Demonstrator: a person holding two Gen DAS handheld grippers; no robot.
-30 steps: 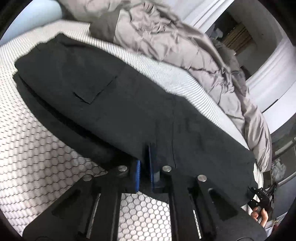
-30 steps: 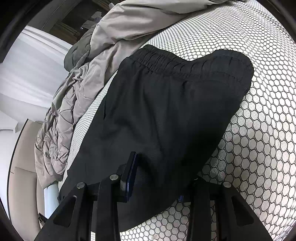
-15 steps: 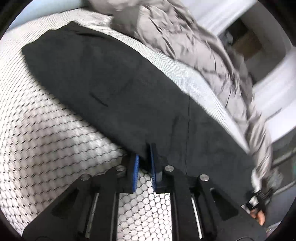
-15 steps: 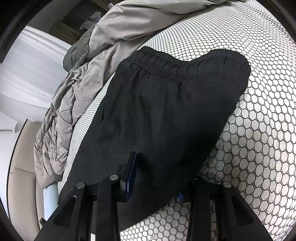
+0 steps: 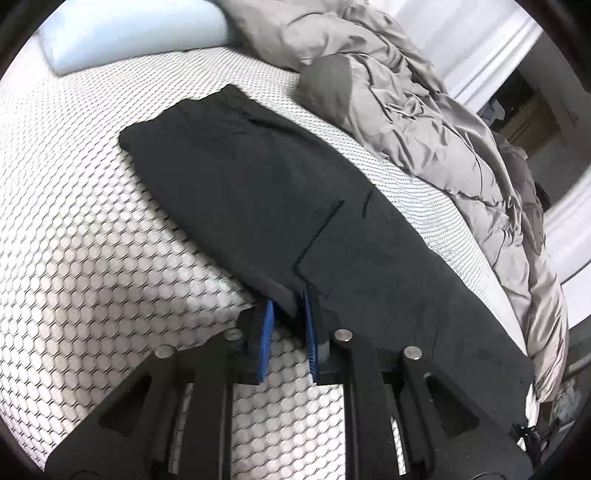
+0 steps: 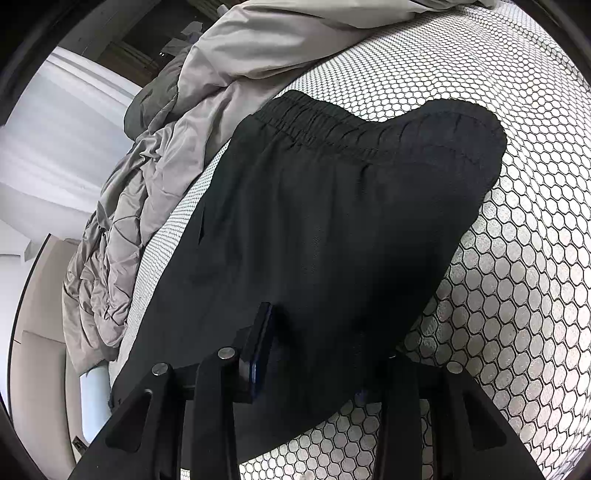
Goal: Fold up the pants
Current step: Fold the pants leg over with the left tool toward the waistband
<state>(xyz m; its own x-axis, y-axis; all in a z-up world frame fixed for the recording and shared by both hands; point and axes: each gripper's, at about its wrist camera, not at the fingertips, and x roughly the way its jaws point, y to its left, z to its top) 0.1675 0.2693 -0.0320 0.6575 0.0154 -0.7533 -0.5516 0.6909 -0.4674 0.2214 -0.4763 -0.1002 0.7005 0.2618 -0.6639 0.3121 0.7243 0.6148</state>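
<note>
Black pants (image 5: 266, 192) lie flat on a bed with a white honeycomb-pattern cover (image 5: 74, 258), folded lengthwise, a cargo pocket on top. My left gripper (image 5: 288, 314) sits at the near edge of the pants; its blue pads are slightly apart with a bit of the pants' edge between them. In the right wrist view the elastic waistband (image 6: 332, 125) lies at the far end of the pants (image 6: 332, 240). My right gripper (image 6: 325, 354) is wide open and rests over the near edge of the cloth; its right finger is mostly hidden under it.
A crumpled grey duvet (image 5: 424, 110) lies along the far side of the bed; it also shows in the right wrist view (image 6: 155, 166). A pale blue pillow (image 5: 129, 33) lies at the back left. White wall and a dark doorway stand beyond the bed.
My left gripper has carried the pants' edge across, so the leg end now lies folded over nearer the middle. Its pads have opened slightly. The right gripper has stayed in place.
</note>
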